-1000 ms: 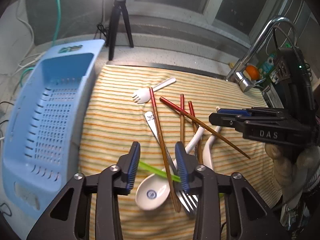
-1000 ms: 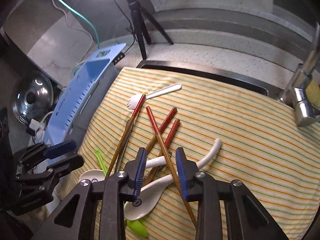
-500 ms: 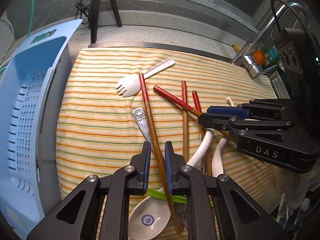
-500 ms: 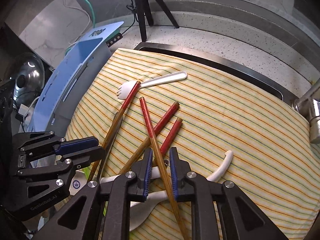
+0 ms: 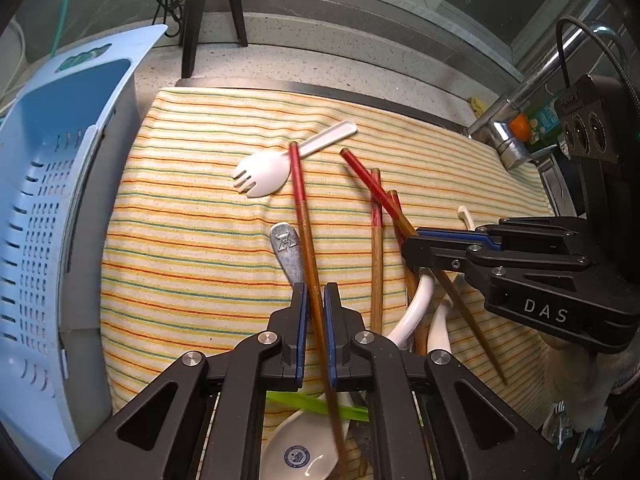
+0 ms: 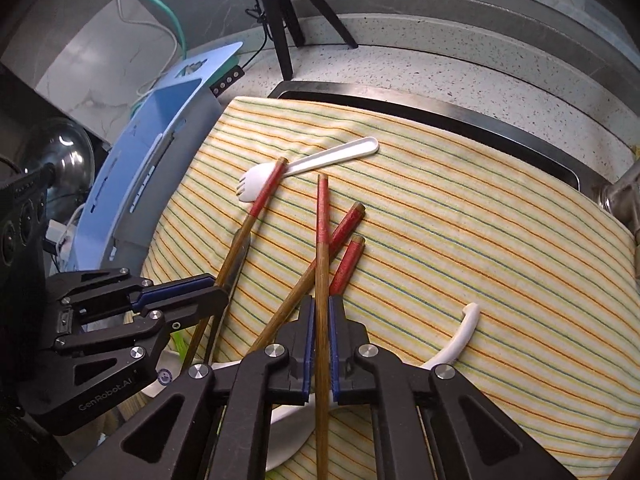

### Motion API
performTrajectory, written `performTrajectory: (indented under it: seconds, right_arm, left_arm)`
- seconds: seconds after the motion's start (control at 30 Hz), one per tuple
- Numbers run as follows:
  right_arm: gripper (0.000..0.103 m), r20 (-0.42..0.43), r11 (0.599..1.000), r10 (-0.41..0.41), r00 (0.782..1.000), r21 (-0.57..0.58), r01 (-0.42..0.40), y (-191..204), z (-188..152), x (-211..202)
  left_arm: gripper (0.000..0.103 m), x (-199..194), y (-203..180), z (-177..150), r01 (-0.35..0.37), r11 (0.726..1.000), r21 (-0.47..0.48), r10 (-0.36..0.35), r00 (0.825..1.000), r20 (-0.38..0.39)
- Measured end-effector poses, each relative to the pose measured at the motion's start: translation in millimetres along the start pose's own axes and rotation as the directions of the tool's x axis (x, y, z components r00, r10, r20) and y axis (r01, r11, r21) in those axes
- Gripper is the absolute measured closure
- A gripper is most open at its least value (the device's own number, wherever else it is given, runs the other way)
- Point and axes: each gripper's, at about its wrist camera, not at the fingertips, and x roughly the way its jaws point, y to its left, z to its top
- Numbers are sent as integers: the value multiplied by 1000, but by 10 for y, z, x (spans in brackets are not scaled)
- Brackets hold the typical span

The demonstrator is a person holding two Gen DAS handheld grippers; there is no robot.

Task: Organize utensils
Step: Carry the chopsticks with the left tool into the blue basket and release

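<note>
Several red-tipped wooden chopsticks, white spoons, a metal fork and a white spork (image 5: 264, 170) lie on a striped cloth (image 5: 192, 240). My left gripper (image 5: 315, 300) is shut on one chopstick (image 5: 302, 208) whose red end rests over the spork. My right gripper (image 6: 320, 316) is shut on another chopstick (image 6: 322, 220); it also shows in the left wrist view (image 5: 416, 240). Two more chopsticks (image 6: 344, 232) lie crossed under it. The left gripper shows in the right wrist view (image 6: 216, 288).
A blue perforated basket (image 5: 44, 208) stands left of the cloth. A tripod (image 6: 288, 12) stands on the counter behind. A faucet (image 5: 516, 120) is at the right. A green utensil (image 5: 316, 402) and a white spoon bowl (image 5: 300, 448) lie under my left gripper.
Both grippers were open over the pile a second ago. Each has come down and closed on a chopstick.
</note>
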Motion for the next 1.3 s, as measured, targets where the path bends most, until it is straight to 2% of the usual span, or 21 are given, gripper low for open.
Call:
performTrajectory:
  seconds: [0.37, 0.63, 0.93, 1.13, 1.3]
  right_arm:
    - [97, 63, 998, 35, 997, 58, -39, -7, -36, -295]
    - [97, 133, 997, 52, 990, 53, -60, 202, 67, -545]
    - [97, 186, 993, 100, 977, 47, -111, 672, 341, -579]
    - [97, 192, 991, 126, 973, 24, -133, 1145, 586, -423]
    - [97, 180, 986, 147, 973, 49, -158, 1412, 790, -221]
  left_arm:
    - [98, -170, 62, 11, 36, 999, -38, -34, 998, 59]
    - [98, -472, 155, 69, 43, 998, -47, -37, 991, 125]
    - [98, -873, 527, 120, -1, 998, -65, 13, 983, 185]
    - [98, -1034, 866, 155, -25, 996, -89, 43, 978, 206]
    - [98, -1073, 1169, 197, -41, 993, -113, 64, 976, 207]
